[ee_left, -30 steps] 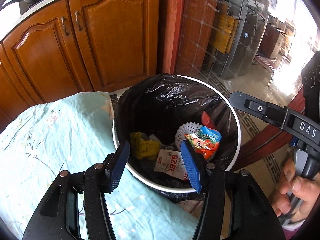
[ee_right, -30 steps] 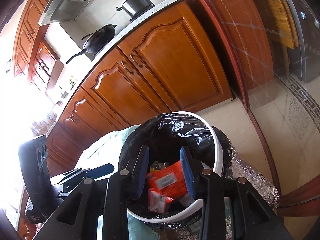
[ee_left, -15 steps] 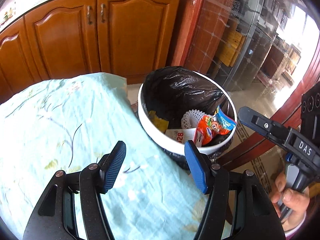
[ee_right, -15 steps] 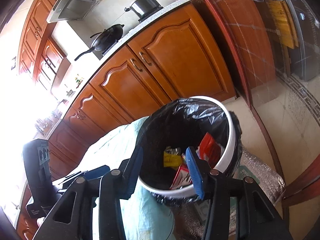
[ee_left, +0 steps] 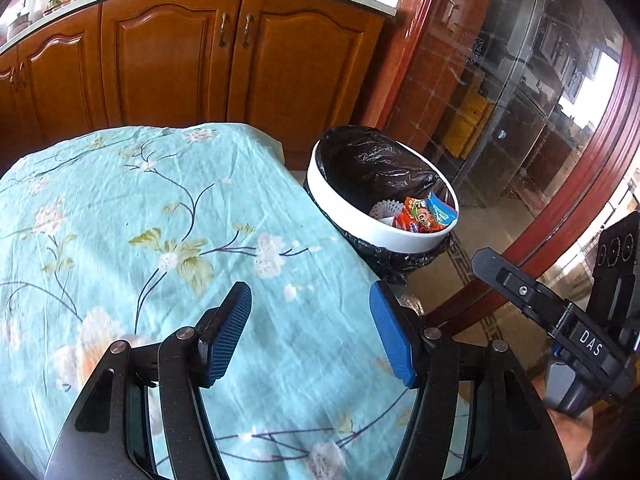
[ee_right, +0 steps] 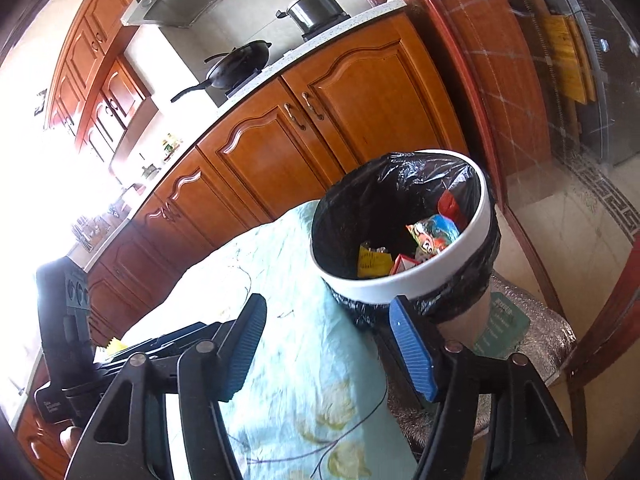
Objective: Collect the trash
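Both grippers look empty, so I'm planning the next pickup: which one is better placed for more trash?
Left, probably: the left gripper, jaws open, is over the turquoise floral tablecloth, with a small yellow scrap beside it. The right gripper is out at the table's edge.

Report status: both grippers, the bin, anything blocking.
Left gripper open, empty, over tablecloth. Right gripper open, empty. Trash bin holds wrappers. No obstruction seen.

White bin [ee_left: 384,228], black-lined, holds wrappers [ee_left: 430,216], perhaps paper.
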Demonstrator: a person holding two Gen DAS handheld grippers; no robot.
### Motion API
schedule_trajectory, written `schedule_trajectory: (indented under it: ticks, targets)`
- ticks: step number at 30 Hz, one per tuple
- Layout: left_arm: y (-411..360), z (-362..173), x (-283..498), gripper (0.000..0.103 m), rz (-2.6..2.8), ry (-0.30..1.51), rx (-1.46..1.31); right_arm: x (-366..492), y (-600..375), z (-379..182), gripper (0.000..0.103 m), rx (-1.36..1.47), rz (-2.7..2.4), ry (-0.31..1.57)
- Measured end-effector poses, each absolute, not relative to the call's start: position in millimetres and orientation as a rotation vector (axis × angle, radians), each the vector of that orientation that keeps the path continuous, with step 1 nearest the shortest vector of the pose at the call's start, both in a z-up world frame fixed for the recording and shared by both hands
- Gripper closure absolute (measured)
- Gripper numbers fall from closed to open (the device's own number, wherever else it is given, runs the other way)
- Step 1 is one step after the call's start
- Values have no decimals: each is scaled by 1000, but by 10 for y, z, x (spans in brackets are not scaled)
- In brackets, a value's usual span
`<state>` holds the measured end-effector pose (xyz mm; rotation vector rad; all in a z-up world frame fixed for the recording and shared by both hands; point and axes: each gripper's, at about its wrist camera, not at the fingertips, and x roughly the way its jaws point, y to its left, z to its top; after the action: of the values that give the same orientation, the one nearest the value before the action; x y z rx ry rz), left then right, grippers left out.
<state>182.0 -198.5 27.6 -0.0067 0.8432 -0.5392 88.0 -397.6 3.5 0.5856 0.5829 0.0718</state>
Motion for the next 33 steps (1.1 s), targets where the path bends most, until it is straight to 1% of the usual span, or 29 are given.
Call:
schedule_trajectory:
  ticks: [2, 4, 7, 12, 14, 16, 18, 21, 23, 24, 25, 28, 33]
  targets:
    - [-1893, 259, 1720, 37, -525, 829, -19, 793, -3902, 37, 32, 566, 61, 573]
    - [-1812, 246, 1630, 35, -509, 811, -24, 701, -3822, 47, 29, 541, 45, 558]
    - [-1704, 224, 1507, 27, -474, 783, -26, 543, -3693, 60, 25, 495, 22, 525]
    - [-1485, 213, 1301, 26, -421, 709, -35, 345, -3513, 86, 22, 428, -19, 472]
    - [-1422, 225, 1209, 24, -393, 659, -35, 269, -3444, 95, 21, 404, -35, 444]
    - [-1374, 235, 1117, 21, -362, 612, -28, 204, -3379, 100, 11, 382, -47, 411]
    - [-1326, 238, 1020, 18, -335, 562, -14, 145, -3305, 109, 8, 355, -48, 381]
    - [-1237, 269, 869, 12, -279, 480, 1, 102, -3187, 135, 6, 294, -49, 368]
    - [-1159, 298, 758, 0, -242, 409, -6, 64, -3131, 176, 5, 261, -50, 357]
    - [-1133, 303, 700, 0, -224, 374, -9, 25, -3108, 204, 4, 245, -56, 338]
    - [-1104, 295, 656, 0, -211, 348, -9, -17, -3086, 228, 0, 227, -64, 311]
    - [-1071, 240, 585, 0, -197, 328, 6, -69, -2992, 209, 0, 171, -84, 266]
    - [-1071, 110, 578, 0, -188, 366, 26, -48, -2925, 28, 0, 182, -65, 303]
